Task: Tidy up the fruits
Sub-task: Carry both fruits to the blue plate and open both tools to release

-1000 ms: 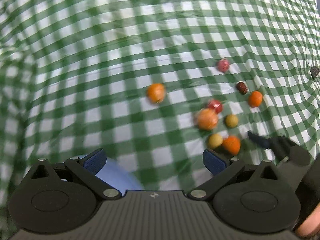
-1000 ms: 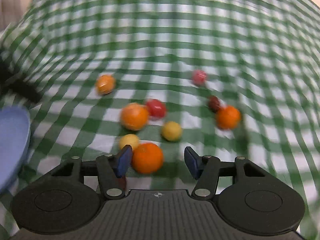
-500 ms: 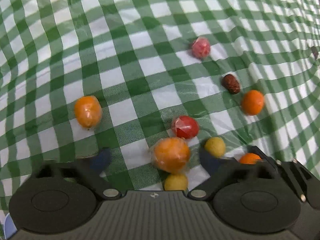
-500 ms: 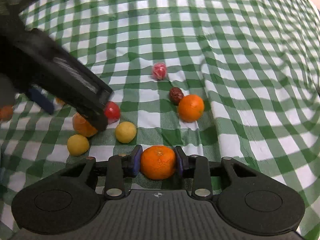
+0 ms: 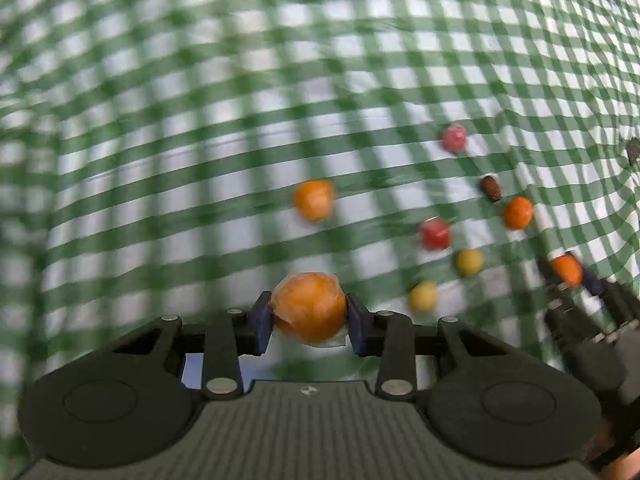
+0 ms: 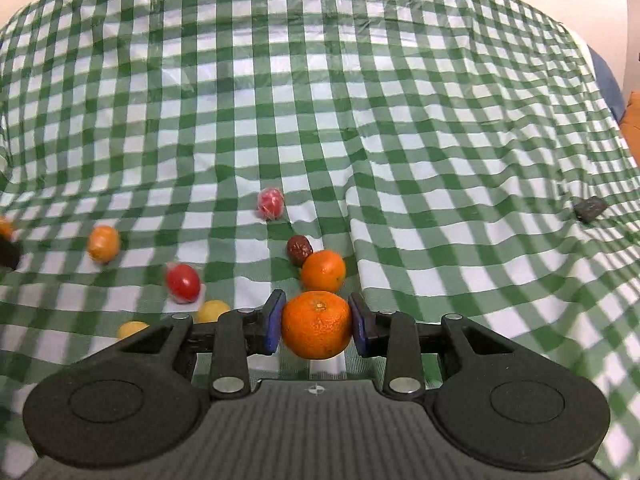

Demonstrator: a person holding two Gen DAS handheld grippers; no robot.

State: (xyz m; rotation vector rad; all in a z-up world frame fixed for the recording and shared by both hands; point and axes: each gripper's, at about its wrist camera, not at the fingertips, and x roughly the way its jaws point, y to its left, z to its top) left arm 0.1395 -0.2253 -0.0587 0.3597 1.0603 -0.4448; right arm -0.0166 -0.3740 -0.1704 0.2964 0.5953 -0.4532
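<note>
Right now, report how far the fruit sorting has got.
Done: nothing visibly sorted yet. In hand: the left gripper, jaws closing, pinches a wrapped orange fruit; the right gripper clamps a mandarin. Left on the checked cloth: another mandarin, a dark date, two red fruits, two yellow ones and one orange one.

No readable text, label or number anywhere.

Both fisheye views sit just behind their own hand-held gripper fingers, looking forward and down at the table's green checked cloth (image 6: 400, 120). Left view is blurred and steeper, close to the cloth; right view is sharper and shallower, reaching the far table edge. Both share the scattered fruit cluster (image 5: 468, 262) (image 6: 323, 271); left view catches the right hand-held gripper (image 5: 566, 270) at its right edge.
</note>
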